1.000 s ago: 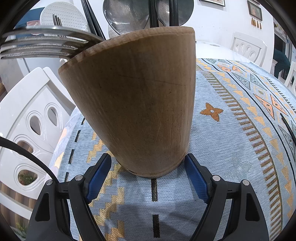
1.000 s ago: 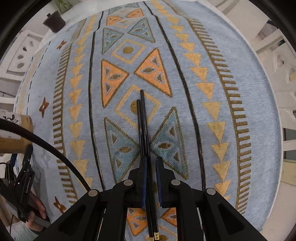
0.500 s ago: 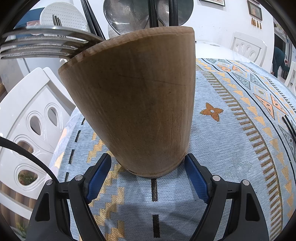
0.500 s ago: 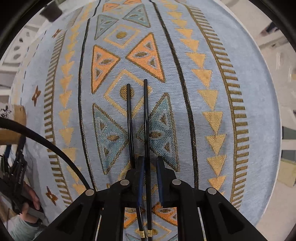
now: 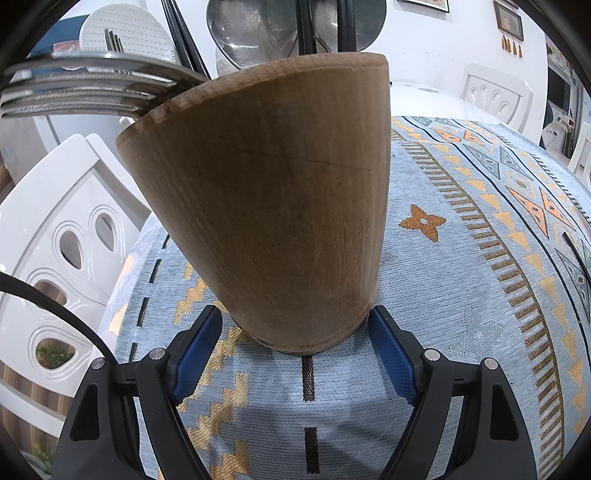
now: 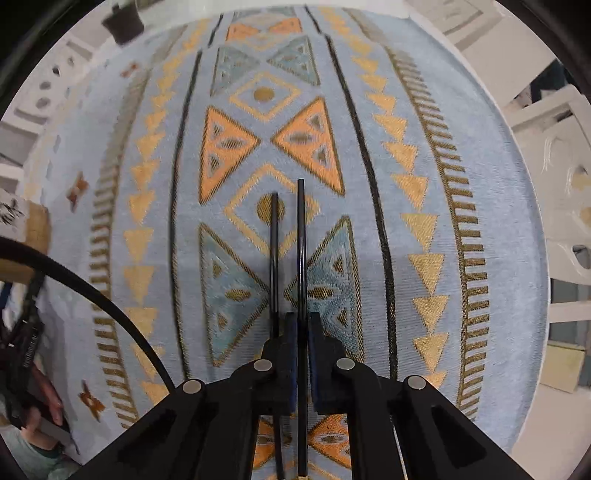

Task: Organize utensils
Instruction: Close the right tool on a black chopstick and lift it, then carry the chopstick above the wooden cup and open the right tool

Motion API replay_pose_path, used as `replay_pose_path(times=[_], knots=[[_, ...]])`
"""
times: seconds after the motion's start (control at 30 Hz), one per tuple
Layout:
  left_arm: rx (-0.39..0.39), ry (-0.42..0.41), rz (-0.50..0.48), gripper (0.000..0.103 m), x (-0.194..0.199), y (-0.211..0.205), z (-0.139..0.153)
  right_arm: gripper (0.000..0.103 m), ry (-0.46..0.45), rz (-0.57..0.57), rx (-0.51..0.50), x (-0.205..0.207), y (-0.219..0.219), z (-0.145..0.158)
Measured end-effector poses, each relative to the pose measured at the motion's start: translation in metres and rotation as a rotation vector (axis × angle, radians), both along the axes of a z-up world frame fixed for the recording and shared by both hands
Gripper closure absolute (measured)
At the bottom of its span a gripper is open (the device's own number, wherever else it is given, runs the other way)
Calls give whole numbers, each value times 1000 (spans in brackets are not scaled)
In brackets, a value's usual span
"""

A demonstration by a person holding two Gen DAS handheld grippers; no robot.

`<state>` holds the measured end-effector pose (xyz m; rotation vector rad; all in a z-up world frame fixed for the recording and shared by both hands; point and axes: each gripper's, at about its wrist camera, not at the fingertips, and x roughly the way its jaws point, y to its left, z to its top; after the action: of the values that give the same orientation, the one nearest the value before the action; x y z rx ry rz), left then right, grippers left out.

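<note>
Right gripper [image 6: 302, 325] points steeply down at the cloth [image 6: 491, 236]. Its jaws are closing, and one black chopstick [image 6: 301, 236] runs between the blue pads [image 6: 291, 354], which stand narrowly apart on either side of it. This chopstick extends from the near edge of the view, through the jaws, to a far tip beside an orange triangle. A second chopstick [image 6: 273, 258] lies just left of the first, outside the jaws, passing beside the left pad. Both sticks run nearly parallel, near to far, and their far tips are slightly apart. Whether the held stick is off the cloth cannot be told. At the left edge of this view a hand [image 6: 48, 402] shows beside a black cable [image 6: 92, 291].

Left gripper [image 5: 295, 332] is set at the base of the wooden cup [image 5: 273, 206], which stands on the cloth [image 5: 461, 288] near the table's left edge. Its two blue pads [image 5: 391, 350] flank the cup base, one on each side, touching or nearly touching the wood; firm contact cannot be confirmed. The cup holds forks [image 5: 81, 88] leaning left over the rim, spoons [image 5: 251, 29] upright at the far side, and black sticks [image 5: 184, 40]. White chairs [image 5: 62, 236] stand beyond the table at left and far right.
</note>
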<state>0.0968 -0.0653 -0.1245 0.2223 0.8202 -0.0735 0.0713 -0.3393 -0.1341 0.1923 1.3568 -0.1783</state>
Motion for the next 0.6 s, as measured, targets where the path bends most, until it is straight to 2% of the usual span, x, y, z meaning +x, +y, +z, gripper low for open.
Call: replay_pose_path(times=[0.23,0.6], knots=[[0,0,0,22,0,0,0,98,-261,90,65,-16,9,72],[2,0,0,22,1,2,-1,98,-530,175,157,-6,33,148]])
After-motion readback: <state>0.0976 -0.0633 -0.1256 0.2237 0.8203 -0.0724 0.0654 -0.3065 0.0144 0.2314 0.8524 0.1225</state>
